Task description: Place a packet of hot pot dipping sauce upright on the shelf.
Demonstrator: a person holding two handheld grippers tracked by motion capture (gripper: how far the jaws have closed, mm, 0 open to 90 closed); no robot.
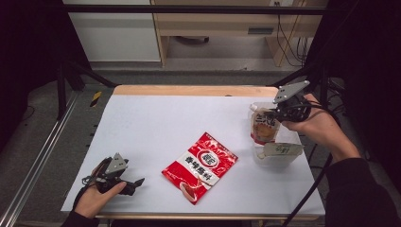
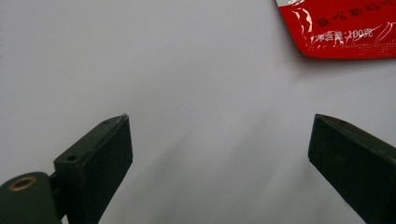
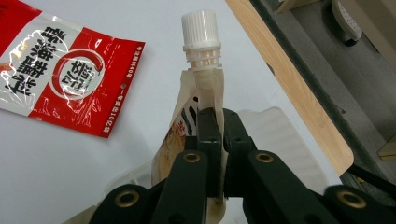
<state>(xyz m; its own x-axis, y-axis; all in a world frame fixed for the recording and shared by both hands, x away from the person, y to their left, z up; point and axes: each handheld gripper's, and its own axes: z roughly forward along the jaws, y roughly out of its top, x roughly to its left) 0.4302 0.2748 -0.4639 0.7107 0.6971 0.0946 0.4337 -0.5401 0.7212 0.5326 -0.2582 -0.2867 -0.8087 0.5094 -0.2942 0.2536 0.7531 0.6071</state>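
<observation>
R tongs (image 3: pixel 215 123) pinch the spout pouch (image 3: pixel 201 79) over the clear tub (image 1: pixel 279 158), L tongs (image 2: pixel 219 149) spread wide & empty; next, I think: lower pouch in, let go.

black tongs (image 1: pixel 259 124), grey plates, dark sleeves (image 1: pixel 352 189)

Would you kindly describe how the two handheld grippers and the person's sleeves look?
Both the left gripper and the right gripper are black, each topped by a grey three-cornered plate. Their jaws are flat black blocks on arms with brass-coloured pivot rings. A black cable trails from each. The person's sleeves are dark.
</observation>
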